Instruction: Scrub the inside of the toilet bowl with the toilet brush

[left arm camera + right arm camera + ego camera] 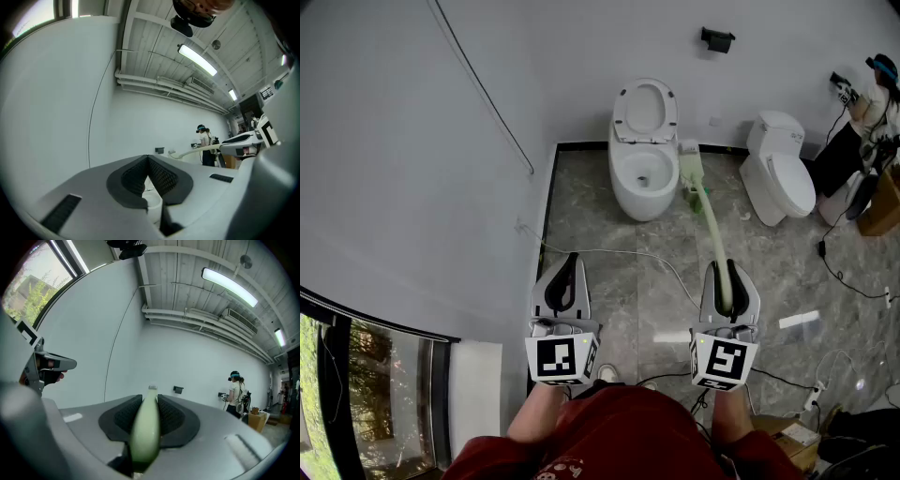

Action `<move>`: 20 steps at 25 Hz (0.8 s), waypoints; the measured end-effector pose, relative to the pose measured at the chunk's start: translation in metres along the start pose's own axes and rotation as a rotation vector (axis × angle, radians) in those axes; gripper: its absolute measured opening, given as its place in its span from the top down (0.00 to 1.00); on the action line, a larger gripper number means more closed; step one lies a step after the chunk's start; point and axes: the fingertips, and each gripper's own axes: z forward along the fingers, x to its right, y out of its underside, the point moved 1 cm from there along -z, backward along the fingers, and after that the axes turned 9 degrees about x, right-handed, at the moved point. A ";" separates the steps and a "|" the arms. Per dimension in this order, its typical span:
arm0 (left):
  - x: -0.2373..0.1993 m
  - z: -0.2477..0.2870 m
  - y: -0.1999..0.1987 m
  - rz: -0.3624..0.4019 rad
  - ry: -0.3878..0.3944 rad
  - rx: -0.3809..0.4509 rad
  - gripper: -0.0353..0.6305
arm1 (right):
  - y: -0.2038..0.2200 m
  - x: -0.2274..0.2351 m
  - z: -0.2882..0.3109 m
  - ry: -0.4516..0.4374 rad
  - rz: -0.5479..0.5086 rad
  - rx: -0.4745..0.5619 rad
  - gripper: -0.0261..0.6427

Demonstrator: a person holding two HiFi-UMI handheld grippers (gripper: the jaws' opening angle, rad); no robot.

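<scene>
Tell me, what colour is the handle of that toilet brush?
Pale green; the toilet brush handle shows best in the right gripper view.

Toilet bowl [642,200] gleams, glossy white ceramic, and the floor [609,281] is grey veined tile with a soft polish. The toilet brush [712,230] handle is smooth pale-green plastic, slightly shiny. Right tool [727,272] and left tool [570,262] have matt grey plastic shells and black ribbed pads [174,417], rubbery perhaps. The wall [412,141] is flat, matt white paint.
</scene>
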 end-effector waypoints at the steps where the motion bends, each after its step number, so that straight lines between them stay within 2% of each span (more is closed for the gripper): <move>1: -0.002 0.002 0.000 0.007 0.008 0.000 0.94 | 0.001 -0.001 0.002 0.004 -0.002 -0.002 0.79; 8: -0.024 0.007 0.003 0.006 0.028 -0.003 0.94 | 0.000 -0.021 0.012 0.020 -0.015 -0.012 0.79; 12: -0.034 0.009 0.005 -0.022 0.042 -0.001 0.94 | -0.004 -0.034 0.015 0.024 -0.026 -0.010 0.79; 20: -0.035 0.009 0.009 -0.030 0.067 -0.013 0.94 | -0.005 -0.043 0.013 0.031 -0.032 -0.011 0.79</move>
